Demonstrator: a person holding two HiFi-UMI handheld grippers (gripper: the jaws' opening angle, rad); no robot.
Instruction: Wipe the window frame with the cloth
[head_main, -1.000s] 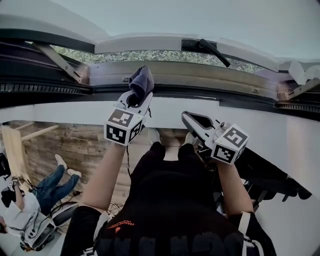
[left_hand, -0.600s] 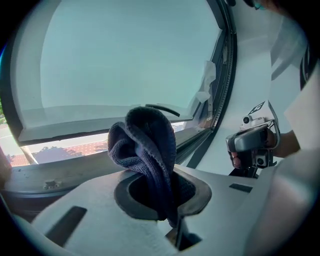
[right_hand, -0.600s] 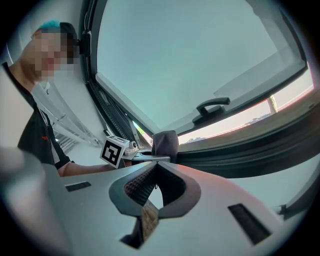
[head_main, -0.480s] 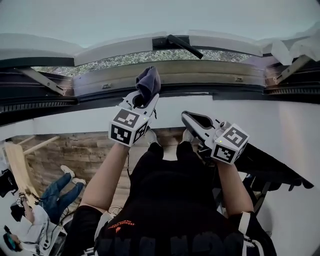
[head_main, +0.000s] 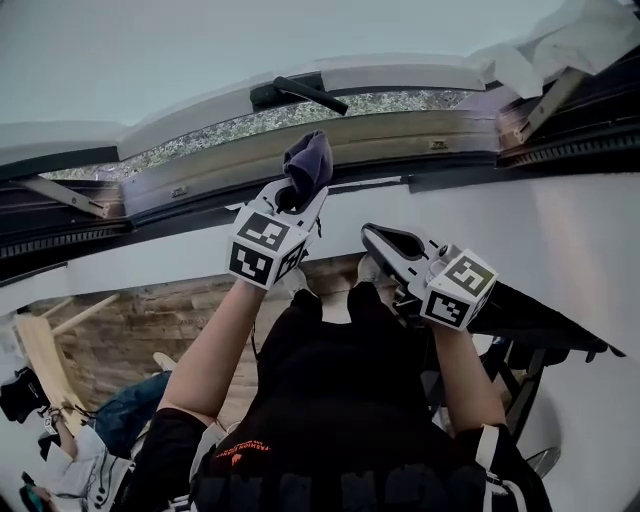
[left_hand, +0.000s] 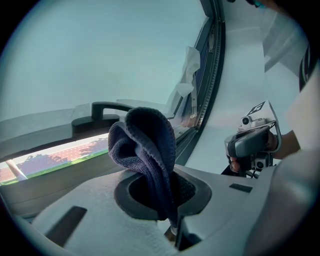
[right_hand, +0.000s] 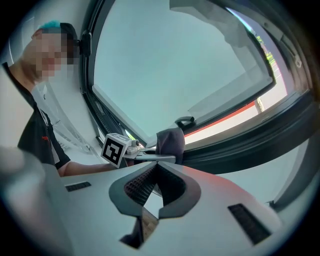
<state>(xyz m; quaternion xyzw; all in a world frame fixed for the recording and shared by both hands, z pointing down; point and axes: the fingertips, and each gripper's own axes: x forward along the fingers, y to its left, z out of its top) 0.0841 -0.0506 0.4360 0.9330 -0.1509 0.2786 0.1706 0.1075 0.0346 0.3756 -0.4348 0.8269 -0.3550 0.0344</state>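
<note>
Cloth (head_main: 308, 163) lengthwise along left gripper (head_main: 294, 196), toward window frame (head_main: 345, 137)

The left gripper (head_main: 290, 196) pinches a dark cloth (head_main: 308, 162), its bunched end up against the window frame (head_main: 400, 135) just ahead of the jaws. A black handle (head_main: 296, 93) sits beyond. The right gripper (head_main: 375, 238) hangs beside it (lower, nothing held).

The cloth (head_main: 308, 160) hides its lower end in the left tongs (head_main: 285, 202); window frame (head_main: 400, 135) contact unclear.

Cloth (left_hand: 145, 150): knit, matt, rough surf.
</note>
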